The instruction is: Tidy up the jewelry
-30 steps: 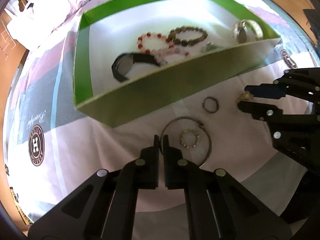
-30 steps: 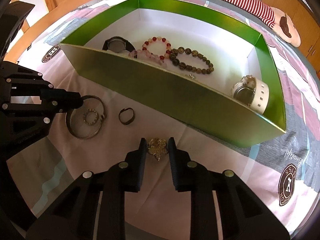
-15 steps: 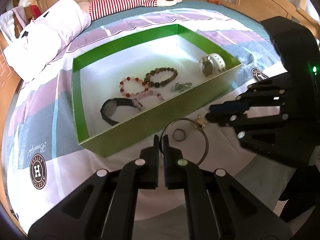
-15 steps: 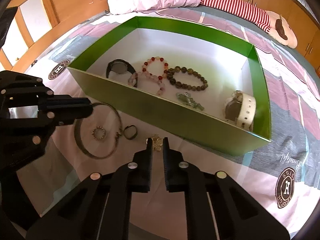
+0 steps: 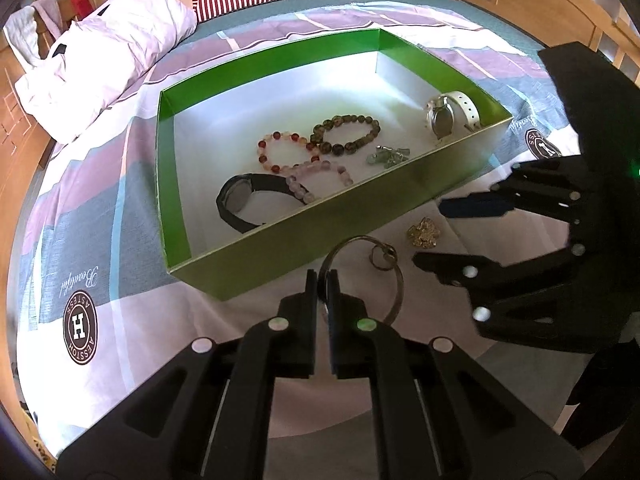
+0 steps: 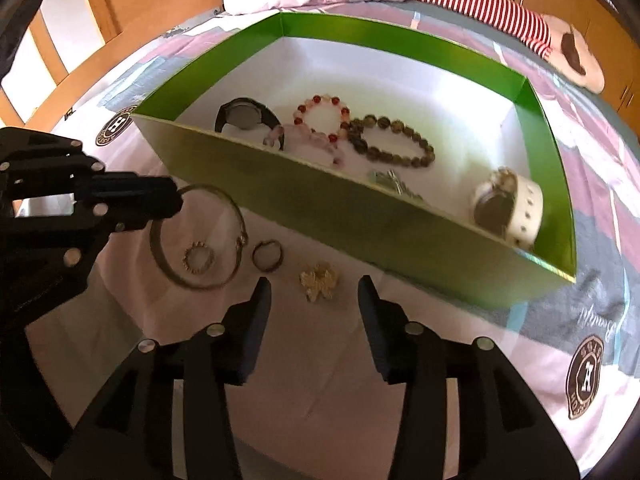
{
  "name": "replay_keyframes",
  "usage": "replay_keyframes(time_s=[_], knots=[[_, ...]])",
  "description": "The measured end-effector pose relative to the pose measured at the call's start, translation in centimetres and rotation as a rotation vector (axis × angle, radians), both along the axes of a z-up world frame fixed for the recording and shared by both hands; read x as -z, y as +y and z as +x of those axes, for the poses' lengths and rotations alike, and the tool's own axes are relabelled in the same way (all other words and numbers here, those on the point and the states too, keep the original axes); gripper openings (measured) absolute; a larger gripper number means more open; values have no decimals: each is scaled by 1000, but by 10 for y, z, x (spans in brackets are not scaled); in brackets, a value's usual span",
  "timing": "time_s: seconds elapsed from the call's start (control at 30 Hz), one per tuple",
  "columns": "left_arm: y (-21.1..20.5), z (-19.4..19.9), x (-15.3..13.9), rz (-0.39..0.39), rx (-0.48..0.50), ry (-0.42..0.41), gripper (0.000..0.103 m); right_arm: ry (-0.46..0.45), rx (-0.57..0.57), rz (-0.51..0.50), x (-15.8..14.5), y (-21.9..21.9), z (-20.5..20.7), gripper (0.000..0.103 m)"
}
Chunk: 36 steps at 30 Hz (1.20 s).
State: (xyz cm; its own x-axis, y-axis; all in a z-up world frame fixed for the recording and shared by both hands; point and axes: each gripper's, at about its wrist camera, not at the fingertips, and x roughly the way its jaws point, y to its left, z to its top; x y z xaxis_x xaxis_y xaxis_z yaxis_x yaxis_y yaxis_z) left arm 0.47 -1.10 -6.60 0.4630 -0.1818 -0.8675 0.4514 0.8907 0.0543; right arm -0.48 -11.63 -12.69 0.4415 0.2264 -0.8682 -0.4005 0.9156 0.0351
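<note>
Gripping the thin metal bangle [image 5: 362, 276] by its rim, our left tongs [image 5: 322, 285] are pinched almost fully together, with only the wire of the hoop between the pads. We see the bangle tilted up off the bed [image 5: 120, 308], its far arc at 12 o'clock from the tips and just short of the near wall of the green box [image 5: 360, 216]. In the right wrist view the same hoop [image 6: 199, 237] hangs from the left tips, and a small beaded ring [image 6: 198, 258] shows through its opening on the sheet below.

Our right tongs [image 6: 314, 294] stand wide apart and hold nothing. The gold brooch [image 6: 319, 281] lies on the bed directly at 12 o'clock, between the two fingers and just ahead of them. A dark plain ring [image 6: 267, 255] rests at 11 o'clock, just beside the bangle's clasp.

We judge the right tongs the nearer to the brooch; the left are occupied. The brooch is roughly compact, with no clear long axis, so a straight closure should suffice.

Beyond the loose pieces, the box sits at 12 o'clock for both tongs. It already contains a black watch [image 5: 240, 204], three bead bracelets [image 5: 344, 133], a small silver charm [image 5: 388, 157] and a white watch [image 5: 454, 114].
</note>
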Motion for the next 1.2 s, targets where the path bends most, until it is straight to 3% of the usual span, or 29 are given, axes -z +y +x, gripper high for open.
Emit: replay_keyframes(time_s=[0.07,0.23,0.43,0.53,0.6,0.73,0.8,0.83,0.93,1.07,1.2], knots=[[0,1,2,6,-2,6,5,8,10,4,4,0,5,45],[3,6,13,38,-32,46,5,22,0,-10,9,0,8,24],[11,13,27,72,-85,102,9,32,4,-27,8,0,8,21],[13,14,28,74,-92,103,18,52,31,-14,9,-6,10,21],[12,16,32,73,-92,119,30,58,34,-10,9,-7,10,22],[6,17,42,117,-86,121,30,51,18,-27,8,-3,8,21],[5,18,41,114,-90,114,25,50,21,-25,9,-3,8,22],[5,18,41,98,-93,119,17,49,23,-23,10,-4,8,22],[1,17,42,104,-88,111,6,37,28,-21,11,-2,7,22],[-6,13,38,116,-70,94,3,14,37,-20,10,0,4,21],[-4,8,20,61,-48,57,3,9,36,4,5,-2,4,21]])
